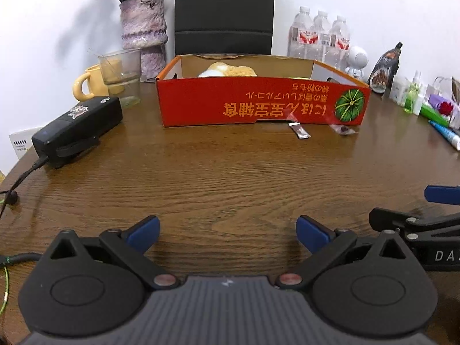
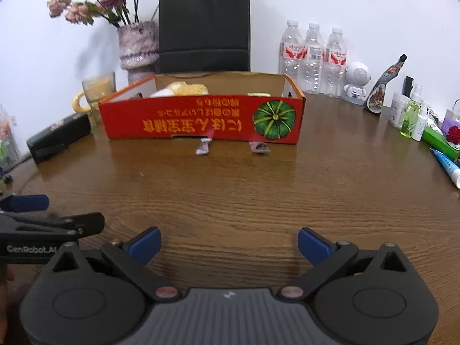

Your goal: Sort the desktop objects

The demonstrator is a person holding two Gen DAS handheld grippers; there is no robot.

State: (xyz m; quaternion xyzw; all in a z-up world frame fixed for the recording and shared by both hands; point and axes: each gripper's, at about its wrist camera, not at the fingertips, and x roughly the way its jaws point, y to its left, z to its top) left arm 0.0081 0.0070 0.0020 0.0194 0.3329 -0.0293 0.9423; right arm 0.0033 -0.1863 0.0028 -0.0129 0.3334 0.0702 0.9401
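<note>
Sachet lying flat, long axis angled toward box, well ahead of left tool and right tool, both spread apart, empty

Wood table, red box, 2 wrappers

vase of dried roses, three water bottles, black bag

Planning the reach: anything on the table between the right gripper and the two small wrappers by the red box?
Nothing. In the right wrist view, only bare wooden table lies between the open right gripper and the two wrappers in front of the red box.
</note>
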